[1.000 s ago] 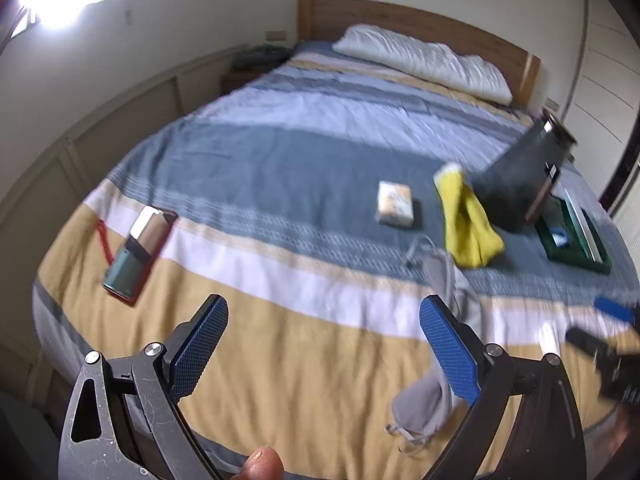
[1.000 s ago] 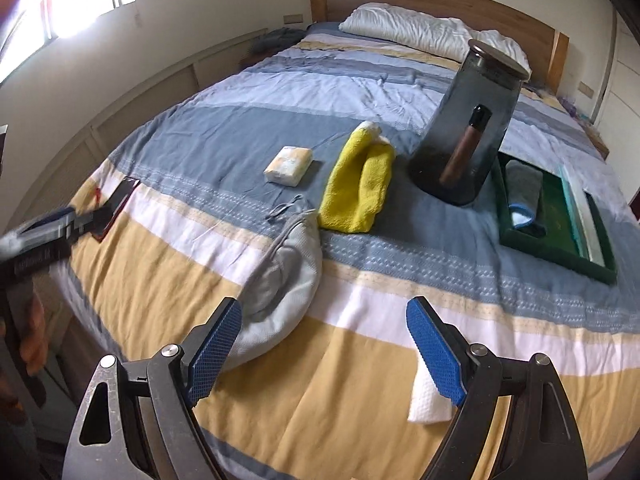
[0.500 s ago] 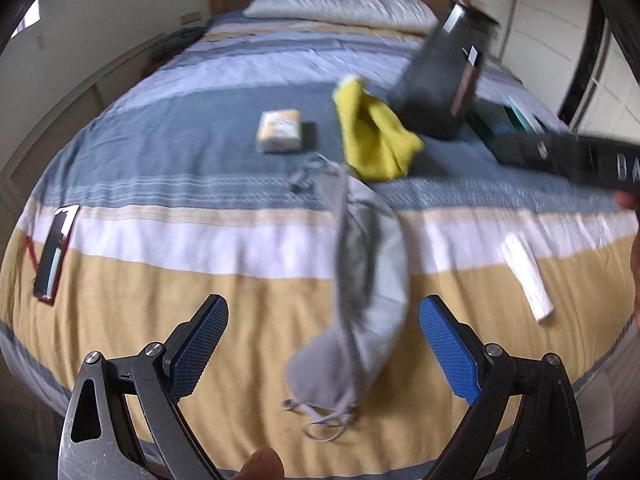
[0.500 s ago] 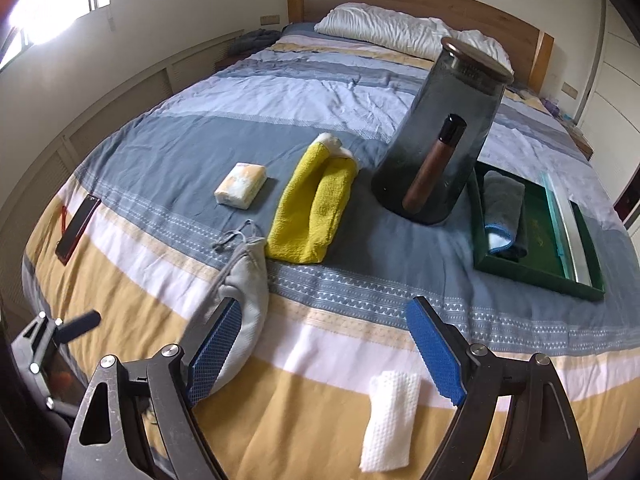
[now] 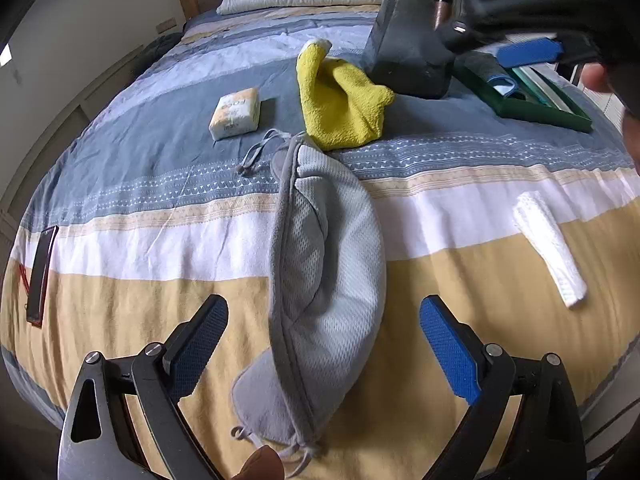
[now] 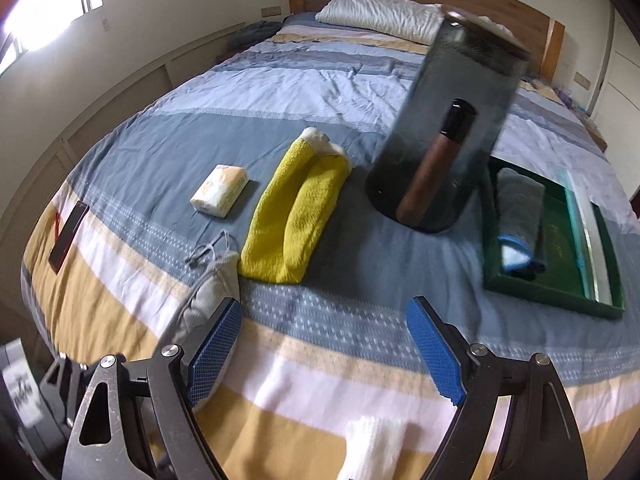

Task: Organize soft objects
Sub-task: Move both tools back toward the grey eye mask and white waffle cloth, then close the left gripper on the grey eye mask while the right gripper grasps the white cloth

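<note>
My left tongs [image 5: 322, 346] hover with jaws spread wide on either side of the long grey mesh drawstring pouch [image 5: 324, 276], which lies lengthwise on the near yellow band of the striped bedspread [image 5: 140, 240], and they are not touching it. My right tongs [image 6: 322, 354] are also wide and empty over the near edge of the bed. The folded yellow terry towel [image 6: 294, 216] lies beyond them, left of the dark smoked-glass jar [image 6: 444, 136] (it holds a brown tube), and the small rolled white cloth [image 6: 374, 448] lies just below them.

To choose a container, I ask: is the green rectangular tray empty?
No, the green rectangular tray already holds a folded grey cloth with blue edge.
</note>
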